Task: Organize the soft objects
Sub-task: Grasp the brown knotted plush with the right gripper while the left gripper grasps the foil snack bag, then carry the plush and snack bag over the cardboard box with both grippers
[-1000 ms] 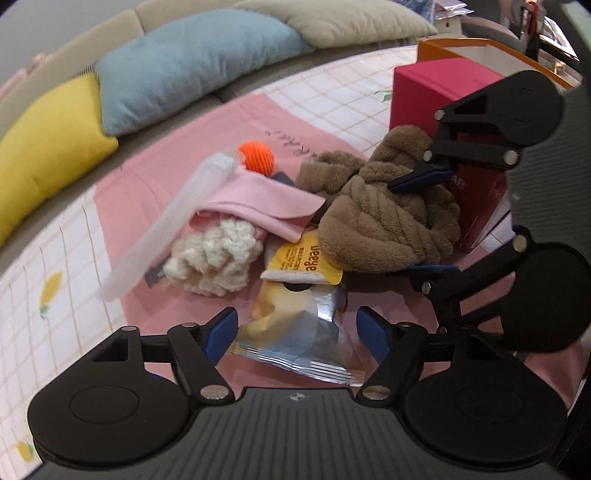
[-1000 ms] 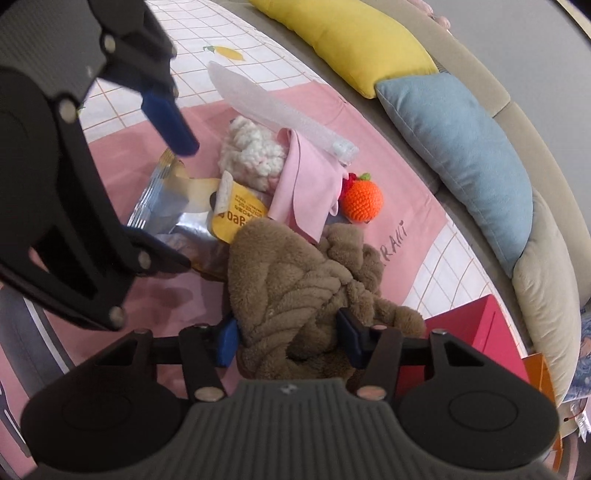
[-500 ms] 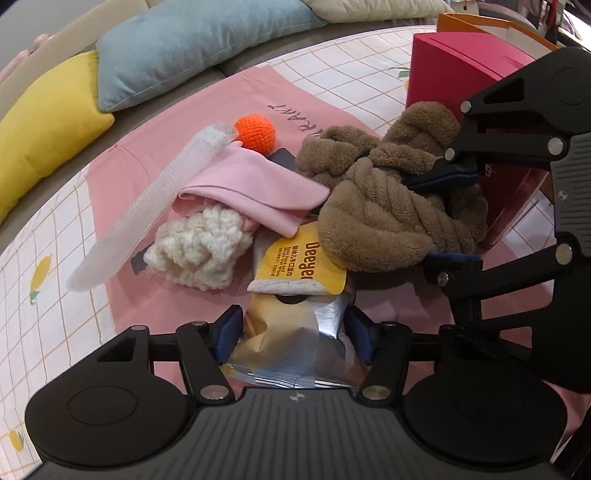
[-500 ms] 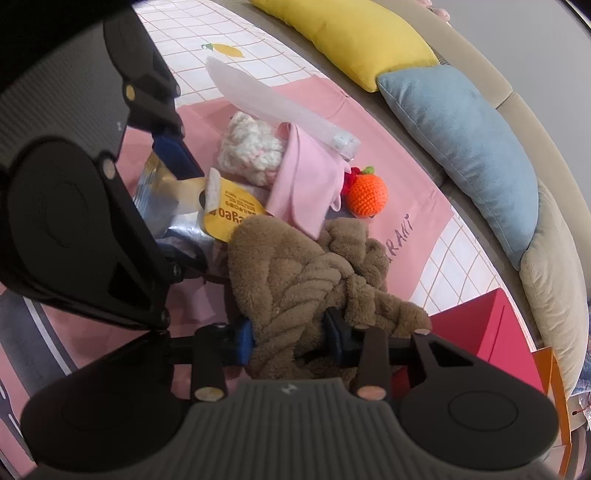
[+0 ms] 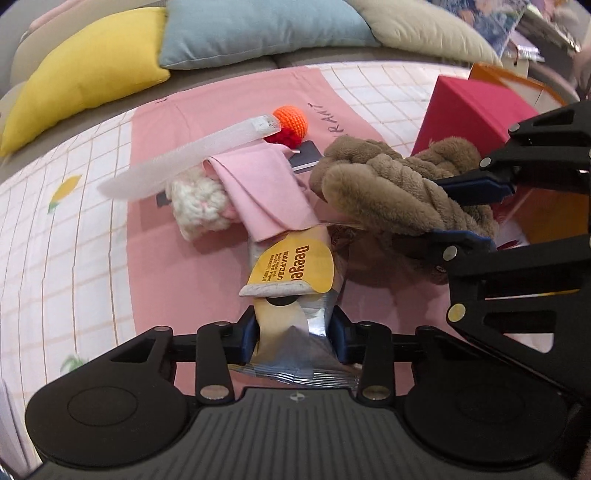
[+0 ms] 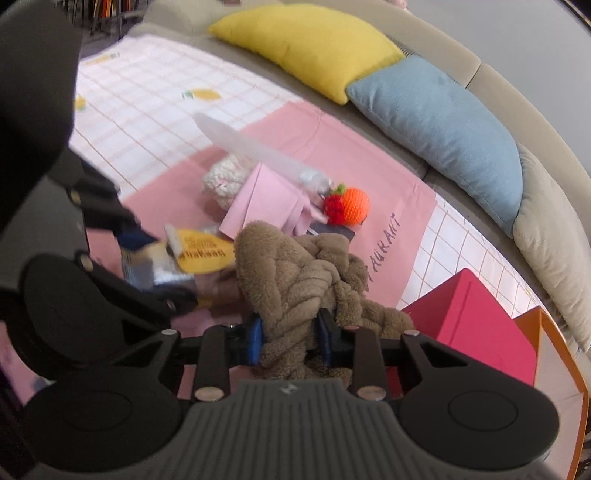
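Observation:
My left gripper (image 5: pixel 293 334) is shut on a silver and yellow snack packet (image 5: pixel 291 280), held just above the pink mat (image 5: pixel 192 273). My right gripper (image 6: pixel 290 339) is shut on a brown twisted plush (image 6: pixel 299 280) and holds it raised; it also shows in the left wrist view (image 5: pixel 395 192). On the mat lie a pink folded cloth (image 5: pixel 262 184), a cream knitted piece (image 5: pixel 197 203), a white foam sleeve (image 5: pixel 184 158) and an orange crochet ball (image 5: pixel 291 120).
A red box (image 5: pixel 476 107) and an orange bag (image 6: pixel 561 369) stand at the right. Yellow (image 5: pixel 85 70), blue (image 5: pixel 258 29) and beige (image 5: pixel 424 29) cushions line the sofa back behind the checked cloth (image 5: pixel 55 229).
Both grippers have closed: the left on the snack packet, the right on the brown plush. Both have lifted their objects slightly, and the views have swung toward the cushions.

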Demonstrator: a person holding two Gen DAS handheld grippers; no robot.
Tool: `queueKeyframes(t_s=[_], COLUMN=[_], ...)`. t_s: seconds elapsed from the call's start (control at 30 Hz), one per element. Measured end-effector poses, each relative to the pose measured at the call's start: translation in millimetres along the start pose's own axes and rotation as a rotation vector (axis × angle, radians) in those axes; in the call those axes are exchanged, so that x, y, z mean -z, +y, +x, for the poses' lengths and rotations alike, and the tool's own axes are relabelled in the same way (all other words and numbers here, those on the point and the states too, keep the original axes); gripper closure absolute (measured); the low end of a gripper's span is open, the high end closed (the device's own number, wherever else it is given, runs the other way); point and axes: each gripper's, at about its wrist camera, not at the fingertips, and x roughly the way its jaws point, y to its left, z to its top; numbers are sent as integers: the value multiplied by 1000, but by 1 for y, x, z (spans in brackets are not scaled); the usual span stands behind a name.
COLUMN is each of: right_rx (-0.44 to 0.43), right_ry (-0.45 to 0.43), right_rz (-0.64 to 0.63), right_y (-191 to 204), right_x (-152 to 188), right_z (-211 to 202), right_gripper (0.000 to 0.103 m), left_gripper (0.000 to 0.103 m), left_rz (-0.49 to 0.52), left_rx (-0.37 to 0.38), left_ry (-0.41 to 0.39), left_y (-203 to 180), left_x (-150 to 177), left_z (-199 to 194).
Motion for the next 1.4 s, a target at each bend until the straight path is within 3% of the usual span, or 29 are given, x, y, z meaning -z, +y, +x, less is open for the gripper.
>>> queueKeyframes(t_s=[0.23,0.4,0.5,0.63,0.83,1.0,1.17,1.4], right_rx=[-58,-75,-85,-115,-97,-79,-42,94], right_ry=[-45,-69,-74,-62,-70,-130,-203,-283], right_rz=[113,166,208,286,348,393,407,385], right_y=[-1,-2,-4,-14,-27,-45,-67,-109], right_x=[8,25,36,53,73,81,83,86], right_z=[-38,-66,-81,-98,-117,-138,-164,-197], right_gripper=[74,75,86,87,88,88,88,88], left_gripper=[58,58,58,58,58,58,58,58], left_rz=[-72,-90,-97,-119,-113,-125,-92,-33], left_rx=[-24,-21,-18,9,33,70,119,179], left_ry=[23,-6,-22,-31,-24,-55,-103,-172], left_y=[-1,-8,-15,-21,-32,-42,-58,-91], left_x=[14,22,23,24,24,15,-9,-53], left_z=[-32,-59,-72,-85,-96,-110,-126,-139])
